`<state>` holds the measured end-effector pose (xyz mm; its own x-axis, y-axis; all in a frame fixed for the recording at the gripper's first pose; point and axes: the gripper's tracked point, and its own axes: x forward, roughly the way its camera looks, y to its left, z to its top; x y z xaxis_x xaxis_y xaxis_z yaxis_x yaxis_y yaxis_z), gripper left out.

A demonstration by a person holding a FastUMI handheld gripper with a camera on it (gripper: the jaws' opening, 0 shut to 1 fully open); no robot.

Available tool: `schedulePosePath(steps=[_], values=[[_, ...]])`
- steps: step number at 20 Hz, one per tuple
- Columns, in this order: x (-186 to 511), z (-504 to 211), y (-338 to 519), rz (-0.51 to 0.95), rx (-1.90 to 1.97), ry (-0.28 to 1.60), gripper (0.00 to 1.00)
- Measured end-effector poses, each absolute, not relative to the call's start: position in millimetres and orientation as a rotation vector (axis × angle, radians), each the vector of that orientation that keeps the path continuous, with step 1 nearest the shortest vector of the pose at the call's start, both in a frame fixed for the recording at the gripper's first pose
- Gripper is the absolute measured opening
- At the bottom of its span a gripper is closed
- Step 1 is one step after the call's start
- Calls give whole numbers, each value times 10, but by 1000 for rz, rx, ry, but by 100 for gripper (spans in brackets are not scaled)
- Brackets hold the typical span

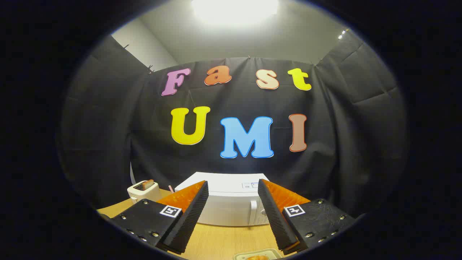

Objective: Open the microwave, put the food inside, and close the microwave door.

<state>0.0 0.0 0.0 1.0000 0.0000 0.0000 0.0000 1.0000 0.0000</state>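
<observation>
A white microwave [231,206] stands on the wooden table [220,240] beyond my fingers, its door shut and its handle [253,213] running upright near the right side of the front. My gripper [232,186] hangs above the table, open, with nothing between its fingers; the microwave shows through the gap. Just below the fingers, at the table's near edge, lies a pale tray [257,255] with a bit of orange-brown food [257,258] on it, mostly cut off.
A white toaster [143,190] with a slice of bread in its slot stands left of the microwave. Black cloth walls close the booth behind and on both sides. Bare wood lies between the microwave and the tray.
</observation>
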Motion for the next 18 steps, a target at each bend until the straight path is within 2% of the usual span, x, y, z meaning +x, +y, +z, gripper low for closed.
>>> schedulePosePath(steps=[18], values=[[348,-491,-115,-7,20,43,88]])
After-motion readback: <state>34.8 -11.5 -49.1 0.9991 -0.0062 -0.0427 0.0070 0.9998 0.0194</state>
